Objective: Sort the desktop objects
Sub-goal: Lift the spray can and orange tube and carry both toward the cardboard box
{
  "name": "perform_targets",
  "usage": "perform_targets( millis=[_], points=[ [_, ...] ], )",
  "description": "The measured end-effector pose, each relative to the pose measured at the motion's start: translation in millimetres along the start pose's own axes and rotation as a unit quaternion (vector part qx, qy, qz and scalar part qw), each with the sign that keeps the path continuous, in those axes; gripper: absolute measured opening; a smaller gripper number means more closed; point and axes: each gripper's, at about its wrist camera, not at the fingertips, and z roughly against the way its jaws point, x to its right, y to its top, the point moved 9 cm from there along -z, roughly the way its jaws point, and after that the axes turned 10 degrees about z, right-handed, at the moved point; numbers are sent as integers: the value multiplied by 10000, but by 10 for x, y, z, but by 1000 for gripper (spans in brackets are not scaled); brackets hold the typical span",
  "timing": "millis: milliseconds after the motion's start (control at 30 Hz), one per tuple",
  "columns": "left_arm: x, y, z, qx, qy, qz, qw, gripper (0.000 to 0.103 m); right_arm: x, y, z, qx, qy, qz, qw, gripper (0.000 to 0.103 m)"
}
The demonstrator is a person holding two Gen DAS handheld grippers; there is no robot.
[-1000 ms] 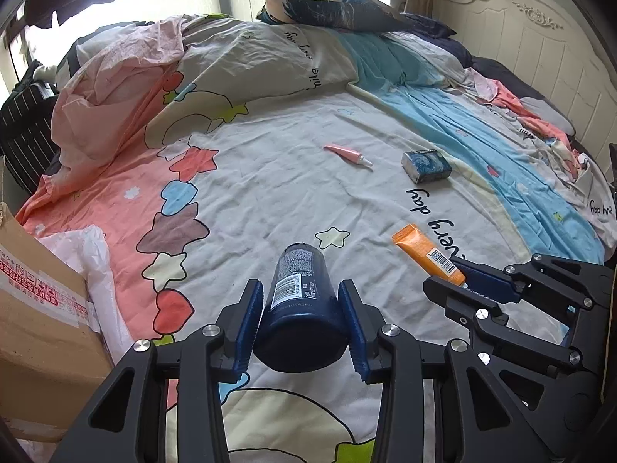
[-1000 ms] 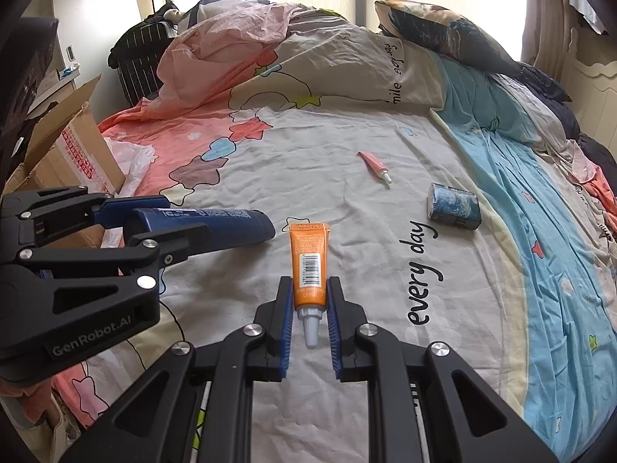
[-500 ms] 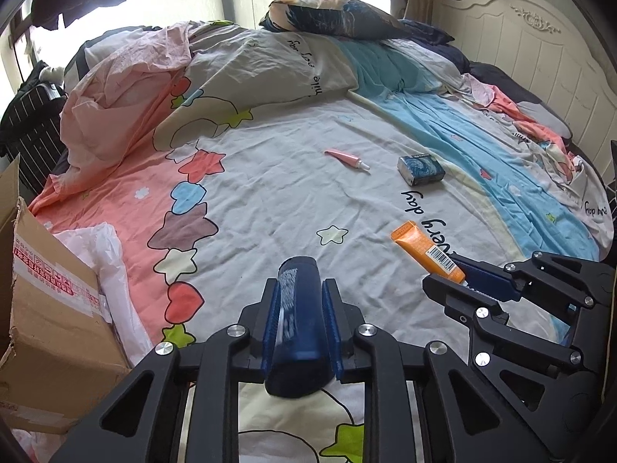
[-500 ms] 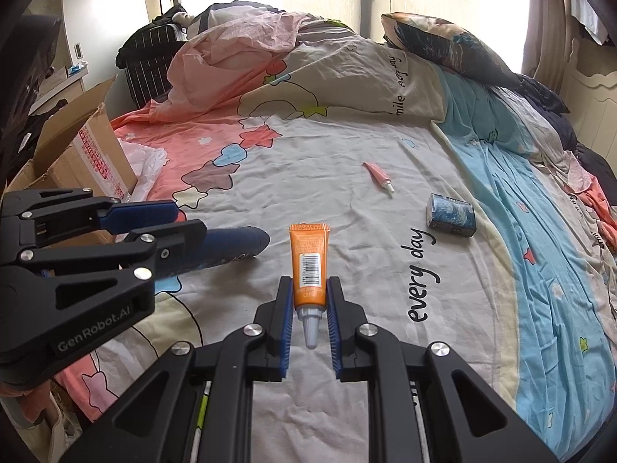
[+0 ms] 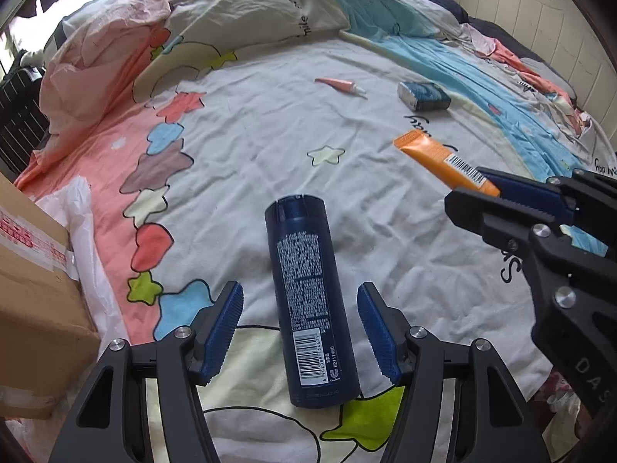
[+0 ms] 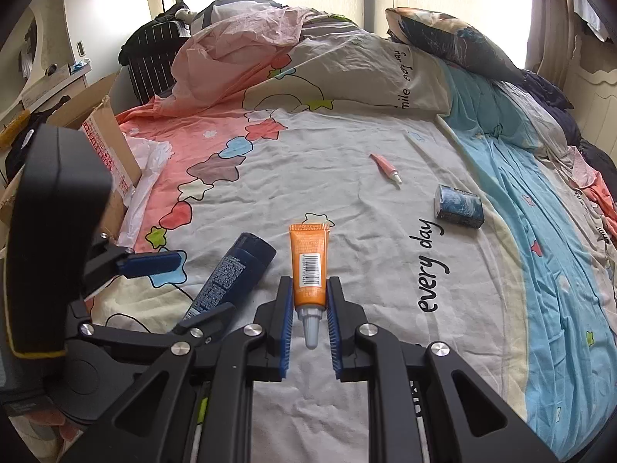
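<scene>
**Bottle released between open left jaws; right jaws gripping tube**

The bed (image 5: 385, 200) carried everything, its printed sheet serving as the sorting surface. On it the bottle (image 5: 308, 293) lay flat between the two pads of the left gripper (image 5: 300, 332), its long axis running along the gripper's pointing line, base toward the camera and cap end away. The left jaws had just been opening and stood wide, with a clear gap on each side of the bottle, so nothing pressed on it. It was dark blue, cylindrical, with white small print and a barcode label facing up.

To the bottle's right, the right gripper (image 6: 308, 308) was clamped on the orange tube (image 6: 308, 266), pale nozzle toward the camera. Well beyond the bottle lay a blue box (image 5: 424, 95) and, left of that, a thin pink tube (image 5: 339, 85). The left hand was the nearer to the bottle.
</scene>
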Motion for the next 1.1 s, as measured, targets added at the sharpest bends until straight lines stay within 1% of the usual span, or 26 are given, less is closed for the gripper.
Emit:
perform_targets(
  millis=[67,100,133,167,200,367,533,800,900,1100],
  points=[
    [-21,-52,-88,-75,0,65,10000,64,-3,-36,-25,-40,9,0,10000,16],
    [-30,-74,-125,-101,-1,91,9999,61,-2,-53,-37,-60,13,-5,10000,16],
    [-34,-92,-156,-133,-31,120,9998,57,4,-69,-48,-77,16,-17,10000,16],
    [-29,-104,-175,-188,-121,168,9996,43,14,-83,-60,-92,16,-28,10000,16],
    [-28,-107,-185,-232,-197,223,9993,43,22,-92,-67,-101,15,-38,9999,16],
    [-51,-72,-164,-206,-320,342,9987,42,46,-119,-70,-110,20,-74,9999,16],
    [-45,-17,-29,-158,-624,465,9968,42,52,-122,-68,-107,27,-102,9999,16],
    [-74,118,236,118,-638,474,9968,41,32,-99,-51,-73,16,-168,9998,16],
    [-111,189,340,293,-538,491,9969,41,24,-88,-43,-57,27,-161,9998,16],
    [-150,306,593,532,-509,430,9964,41,1,-43,4,-3,21,-118,9999,16]
  ],
)
